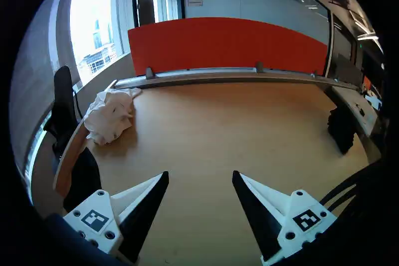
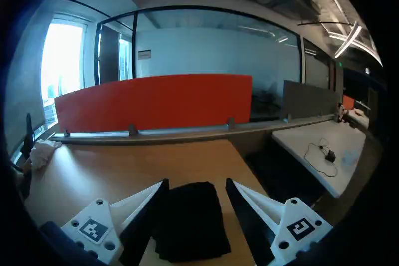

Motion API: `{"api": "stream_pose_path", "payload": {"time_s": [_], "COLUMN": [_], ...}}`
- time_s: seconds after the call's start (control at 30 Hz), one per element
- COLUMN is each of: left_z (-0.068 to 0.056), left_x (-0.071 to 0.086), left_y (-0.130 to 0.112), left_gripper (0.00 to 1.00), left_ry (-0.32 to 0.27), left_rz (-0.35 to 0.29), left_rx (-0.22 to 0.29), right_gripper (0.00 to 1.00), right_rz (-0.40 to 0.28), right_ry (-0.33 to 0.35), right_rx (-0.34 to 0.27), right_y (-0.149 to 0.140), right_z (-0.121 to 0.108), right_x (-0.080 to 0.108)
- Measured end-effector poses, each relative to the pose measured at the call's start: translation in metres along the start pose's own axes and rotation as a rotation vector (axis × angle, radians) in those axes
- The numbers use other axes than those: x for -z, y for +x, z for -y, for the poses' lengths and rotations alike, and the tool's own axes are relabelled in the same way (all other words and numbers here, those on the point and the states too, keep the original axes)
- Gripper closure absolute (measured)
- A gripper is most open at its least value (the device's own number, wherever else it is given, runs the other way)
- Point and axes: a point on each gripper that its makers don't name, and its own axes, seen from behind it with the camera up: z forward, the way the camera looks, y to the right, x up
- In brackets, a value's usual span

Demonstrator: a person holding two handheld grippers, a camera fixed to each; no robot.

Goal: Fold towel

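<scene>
A crumpled white towel point(image 1: 109, 115) lies at the far left of the wooden desk point(image 1: 224, 131), well ahead and left of my left gripper point(image 1: 200, 181), which hangs open above bare desk. The same white towel point(image 2: 42, 153) shows small at the desk's far left in the right gripper view. A folded black towel point(image 2: 190, 218) lies flat near the desk's right edge. My right gripper point(image 2: 197, 188) is open, its fingers standing on either side of the black towel's far end. That black towel point(image 1: 343, 127) also appears at the right of the left gripper view.
An orange divider panel point(image 1: 227, 44) runs along the desk's back edge. A black chair point(image 1: 62, 111) stands at the left beside bright windows. To the right, across a gap, is a white desk point(image 2: 319, 153) with a cable and small adapter on it.
</scene>
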Motion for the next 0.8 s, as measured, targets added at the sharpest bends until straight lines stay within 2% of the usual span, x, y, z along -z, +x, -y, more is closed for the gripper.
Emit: {"api": "stream_pose_path", "payload": {"time_s": [0.4, 0.53, 0.8], "left_z": [0.013, 0.018, 0.03], "left_x": [0.005, 0.007, 0.015], "left_y": [0.034, 0.048, 0.087], "left_gripper": [0.06, 0.06, 0.06], "left_ry": [0.033, 0.043, 0.068], "left_rz": [-0.109, -0.155, -0.286], "left_rx": [0.019, 0.031, 0.053], "right_gripper": [0.11, 0.03, 0.01], "right_rz": [-0.114, -0.128, -0.16], "right_ry": [-0.027, -0.022, -0.008], "right_rx": [0.03, 0.038, 0.045], "right_y": [0.032, 0.036, 0.048], "right_z": [0.011, 0.018, 0.033], "right_x": [0.012, 0.014, 0.018]}}
